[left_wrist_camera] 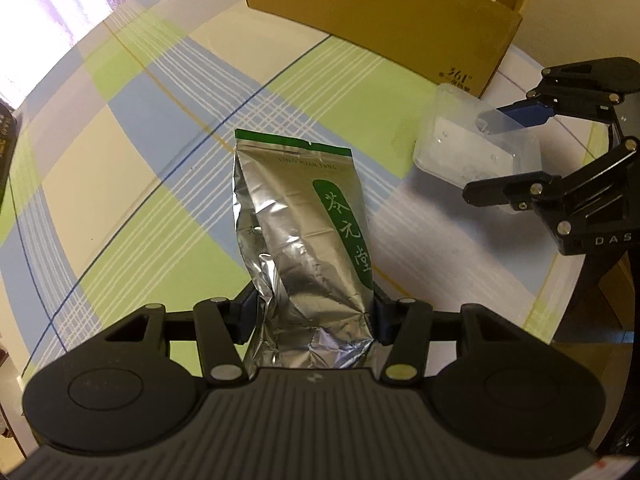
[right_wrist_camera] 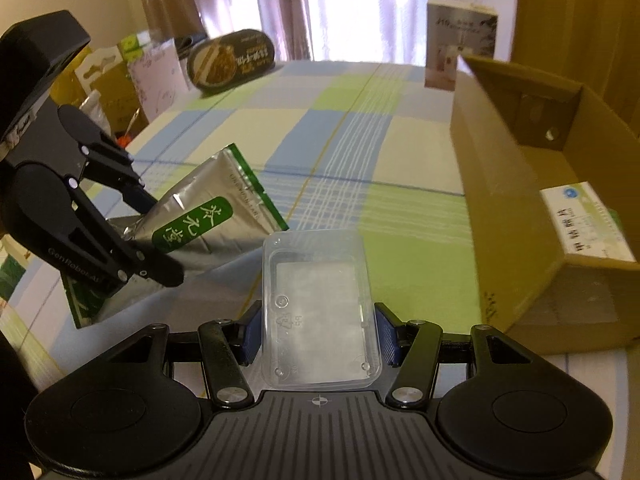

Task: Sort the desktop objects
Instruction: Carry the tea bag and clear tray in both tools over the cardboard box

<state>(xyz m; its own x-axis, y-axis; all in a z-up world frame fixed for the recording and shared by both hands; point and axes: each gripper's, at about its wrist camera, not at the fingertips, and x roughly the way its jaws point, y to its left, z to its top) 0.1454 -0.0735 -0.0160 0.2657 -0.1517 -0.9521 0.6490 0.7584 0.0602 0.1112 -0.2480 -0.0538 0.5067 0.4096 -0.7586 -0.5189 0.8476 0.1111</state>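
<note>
A silver foil tea bag [left_wrist_camera: 304, 232] with a green label stands lengthwise between the fingers of my left gripper [left_wrist_camera: 316, 318], which is shut on its lower end. From the right wrist view the same bag [right_wrist_camera: 216, 208] tilts up from the left gripper [right_wrist_camera: 162, 240]. A clear plastic box [right_wrist_camera: 320, 308] sits between the blue pads of my right gripper [right_wrist_camera: 318, 338], which is shut on its sides. In the left wrist view the right gripper [left_wrist_camera: 486, 156] holds that clear box [left_wrist_camera: 452, 144] just in front of the cardboard box [left_wrist_camera: 380, 12].
The open cardboard box [right_wrist_camera: 512, 220] stands at the right on the checked tablecloth [right_wrist_camera: 352, 140] and holds a white packet [right_wrist_camera: 588, 224]. A dark oval tin [right_wrist_camera: 232, 60] and a white carton [right_wrist_camera: 460, 44] stand at the far edge. Clutter lies beyond the table's left side.
</note>
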